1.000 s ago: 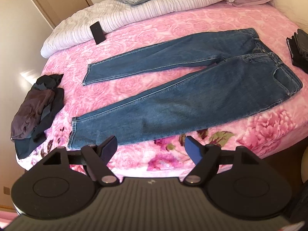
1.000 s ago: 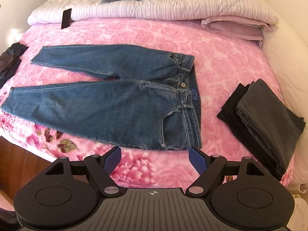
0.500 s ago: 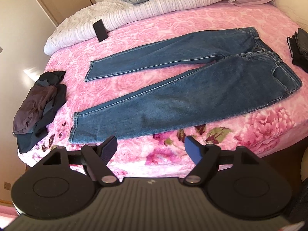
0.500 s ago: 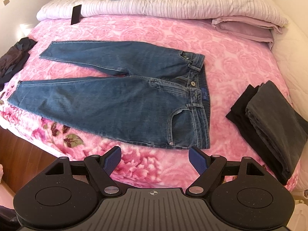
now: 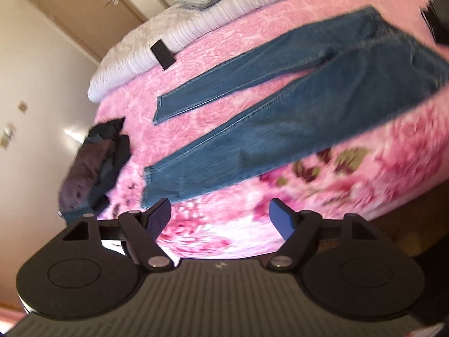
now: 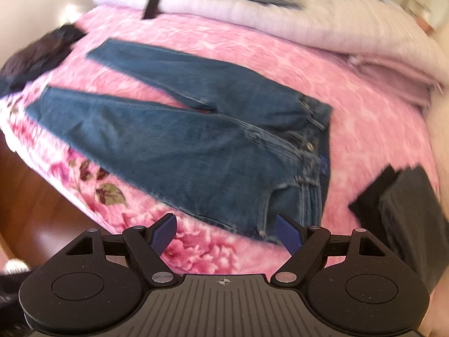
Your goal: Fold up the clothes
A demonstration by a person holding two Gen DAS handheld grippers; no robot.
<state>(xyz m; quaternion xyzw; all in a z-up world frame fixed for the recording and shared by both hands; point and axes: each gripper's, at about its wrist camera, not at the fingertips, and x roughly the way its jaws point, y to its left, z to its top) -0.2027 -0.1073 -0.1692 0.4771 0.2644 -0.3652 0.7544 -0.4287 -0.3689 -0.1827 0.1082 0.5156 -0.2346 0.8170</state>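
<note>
A pair of blue jeans (image 5: 294,106) lies flat on the pink floral bedspread (image 5: 224,42), legs spread apart, hems at the left, waistband at the right. It also shows in the right wrist view (image 6: 196,146). My left gripper (image 5: 220,216) is open and empty, above the bed's front edge, near the hem of the near leg. My right gripper (image 6: 226,230) is open and empty, just in front of the near hip and pocket of the jeans. Both views are blurred and tilted.
A heap of dark clothes (image 5: 95,163) lies at the bed's left edge. A folded stack of dark garments (image 6: 404,202) lies to the right of the waistband. A black phone-like slab (image 5: 162,53) leans on the white striped duvet (image 5: 202,19). Wooden floor (image 6: 42,230) lies below the bed.
Both cameras have tilted and swung; the left gripper has moved closer toward the hem end, the right gripper closer toward the waistband. Both grippers stay open. The jeans have not moved.
</note>
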